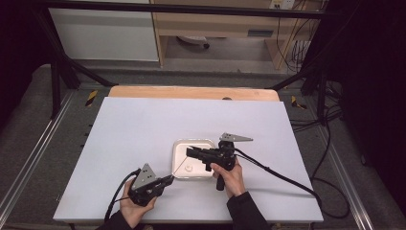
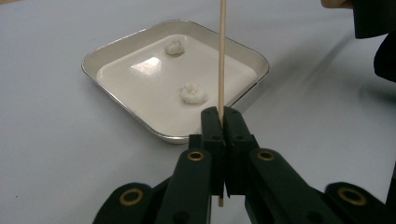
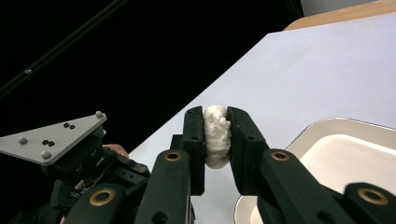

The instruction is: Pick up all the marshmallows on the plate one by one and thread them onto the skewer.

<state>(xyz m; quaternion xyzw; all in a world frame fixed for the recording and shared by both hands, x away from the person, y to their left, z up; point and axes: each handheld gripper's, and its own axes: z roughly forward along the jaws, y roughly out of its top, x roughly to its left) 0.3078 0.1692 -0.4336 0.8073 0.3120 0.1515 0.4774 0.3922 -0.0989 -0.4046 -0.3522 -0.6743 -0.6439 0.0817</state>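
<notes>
A person is working over a shallow white tray (image 1: pixel 178 143) on a white table (image 1: pixel 124 143). The left gripper (image 2: pixel 219 122) is clamping a thin wooden skewer (image 2: pixel 222 51). The right gripper (image 3: pixel 215 133) is pinching a white fluffy lump (image 3: pixel 216 134) above the tray. Threading seems about to begin; two lumps (image 2: pixel 193 93) are lying in the tray. The skewer's tip is cut off.

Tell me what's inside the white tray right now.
Two small white fluffy lumps lie apart on the tray's floor. The left gripper holds a wooden stick upright in front of it, hiding a thin strip; the rest looks bare.
</notes>
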